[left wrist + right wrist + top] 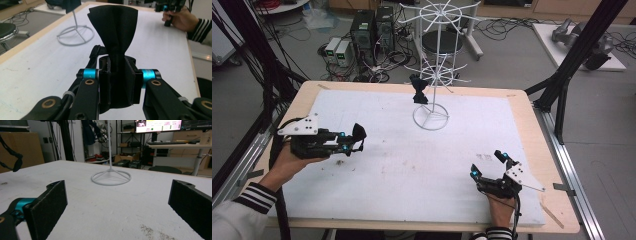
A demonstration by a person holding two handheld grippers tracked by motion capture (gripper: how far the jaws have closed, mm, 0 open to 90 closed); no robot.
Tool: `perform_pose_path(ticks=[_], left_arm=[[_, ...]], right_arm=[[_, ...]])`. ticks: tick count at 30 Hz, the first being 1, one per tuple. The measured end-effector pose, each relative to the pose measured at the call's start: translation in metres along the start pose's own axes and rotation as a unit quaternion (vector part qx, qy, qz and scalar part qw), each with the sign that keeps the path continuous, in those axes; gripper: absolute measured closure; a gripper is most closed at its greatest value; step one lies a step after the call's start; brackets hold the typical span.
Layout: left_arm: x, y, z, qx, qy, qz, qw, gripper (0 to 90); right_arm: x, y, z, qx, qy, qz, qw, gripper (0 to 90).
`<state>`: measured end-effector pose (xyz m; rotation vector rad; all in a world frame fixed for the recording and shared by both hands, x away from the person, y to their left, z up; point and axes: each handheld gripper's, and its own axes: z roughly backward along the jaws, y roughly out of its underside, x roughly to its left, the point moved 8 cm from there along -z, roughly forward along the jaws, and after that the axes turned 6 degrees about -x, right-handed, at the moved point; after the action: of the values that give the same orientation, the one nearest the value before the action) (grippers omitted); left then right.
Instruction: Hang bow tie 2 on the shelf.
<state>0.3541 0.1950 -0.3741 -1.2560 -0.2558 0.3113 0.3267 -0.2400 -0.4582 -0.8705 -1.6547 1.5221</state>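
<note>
Where the wooden desk [532, 130] fills the middle of the high view, a white sheet [412, 165] covers most of its top, smudged with dark specks near the centre. Behind it, at the upper edge of the frame, lie grey floor, tangled cables, computer boxes [372, 30] and a round stool [442, 42]. A white wire rack [432, 117] stands on the sheet at upper centre, with a black bow tie [418, 89] hanging from it.

At the left of the high view the left gripper [357, 140] is pressed together on a second black bow tie [113, 32] — its pads pinch the knot, and one wing fans upward above them in the left gripper view. The left hand [287, 162] holds that gripper level above the sheet, pointing toward the frame's right, striped cuff at lower left.

At lower right the right gripper [487, 164] is spread wide, with nothing between its pads [47, 207]. The right hand [502, 207] holds it low over the sheet — pointing toward the rack.
</note>
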Motion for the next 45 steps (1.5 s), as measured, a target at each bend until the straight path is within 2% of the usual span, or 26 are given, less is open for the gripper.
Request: perform_pose_path(ticks=[8, 21, 36, 45], left_arm=[[0.004, -0.012, -0.002, -0.025, -0.011, 0.002, 0.9996, 75.8], [0.011, -0.033, -0.013, -0.041, -0.014, 0.002, 0.9991, 75.8], [0.019, -0.059, -0.031, -0.069, -0.013, 0.014, 0.9974, 75.8], [0.019, -0.072, -0.044, -0.07, -0.003, 0.008, 0.9975, 75.9]], right_arm=[[0.0, 0.0, 0.0, 0.001, 0.0, 0.0, 1.0, 1.4], [0.0, 0.0, 0.0, 0.001, 0.0, -0.003, 1.0, 1.4], [0.0, 0.0, 0.0, 0.002, 0.0, -0.004, 1.0, 1.4], [0.0, 0.0, 0.0, 0.002, -0.001, -0.005, 1.0, 1.4]])
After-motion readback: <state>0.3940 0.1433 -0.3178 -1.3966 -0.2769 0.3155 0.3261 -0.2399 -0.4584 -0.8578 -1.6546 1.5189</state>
